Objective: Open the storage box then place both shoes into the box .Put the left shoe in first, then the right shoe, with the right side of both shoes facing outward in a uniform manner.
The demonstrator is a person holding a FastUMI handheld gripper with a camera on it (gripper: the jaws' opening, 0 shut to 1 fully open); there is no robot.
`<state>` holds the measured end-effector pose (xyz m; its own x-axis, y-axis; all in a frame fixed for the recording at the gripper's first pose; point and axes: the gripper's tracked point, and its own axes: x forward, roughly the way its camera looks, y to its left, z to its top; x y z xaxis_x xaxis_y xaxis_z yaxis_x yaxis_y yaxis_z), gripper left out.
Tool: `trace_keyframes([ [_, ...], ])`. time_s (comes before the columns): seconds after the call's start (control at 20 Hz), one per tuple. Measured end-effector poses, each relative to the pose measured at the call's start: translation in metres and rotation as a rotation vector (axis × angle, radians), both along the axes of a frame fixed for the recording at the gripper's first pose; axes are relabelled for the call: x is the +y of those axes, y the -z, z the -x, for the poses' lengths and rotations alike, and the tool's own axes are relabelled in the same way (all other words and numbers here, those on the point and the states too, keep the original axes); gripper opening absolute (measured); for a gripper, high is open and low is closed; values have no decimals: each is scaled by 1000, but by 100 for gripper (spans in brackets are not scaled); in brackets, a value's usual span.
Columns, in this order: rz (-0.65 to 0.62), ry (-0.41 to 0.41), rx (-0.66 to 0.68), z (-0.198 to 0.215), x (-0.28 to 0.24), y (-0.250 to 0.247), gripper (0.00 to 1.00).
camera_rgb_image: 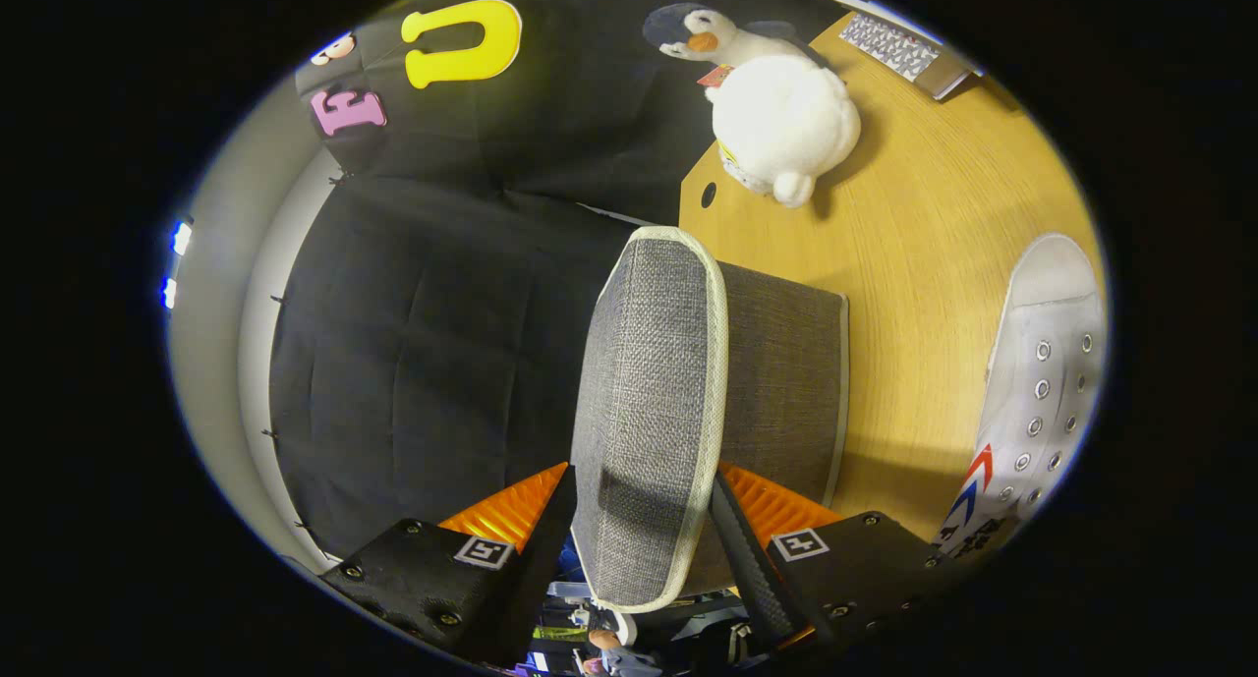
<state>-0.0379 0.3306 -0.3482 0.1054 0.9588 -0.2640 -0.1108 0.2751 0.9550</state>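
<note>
My gripper [641, 505] is shut on the grey fabric lid [649, 402] of the storage box, one finger [545, 530] pressing on each side of its near end. The lid has a pale piped rim and stands on edge, lifted up along the fingers. Behind it lies the grey box body [786, 382] on the wooden table [934, 245]. A white canvas shoe [1042, 382] with metal eyelets and a red and blue stripe rests on the table beside the box, off the side of my other finger.
A white plush penguin [776, 107] sits on the table beyond the box. A laptop [899, 43] lies at the table's far corner. Black cloth hangs past the table's edge, on the lid's other side.
</note>
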Motion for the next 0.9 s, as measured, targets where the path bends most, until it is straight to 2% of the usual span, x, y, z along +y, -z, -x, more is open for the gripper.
trace_keyframes([
  [0.1, 34, 47, 3, -13, -7, 2, 48],
  [0.15, 47, 58, 16, -18, -10, -1, 25],
  [0.2, 33, 58, 28, -18, -12, -8, 16],
  [0.25, 15, 43, 28, -16, -12, -17, 13],
  [0.65, -26, -21, -90, -16, 19, -107, 13],
  [0.9, -55, -84, -211, -14, 89, -172, 13],
])
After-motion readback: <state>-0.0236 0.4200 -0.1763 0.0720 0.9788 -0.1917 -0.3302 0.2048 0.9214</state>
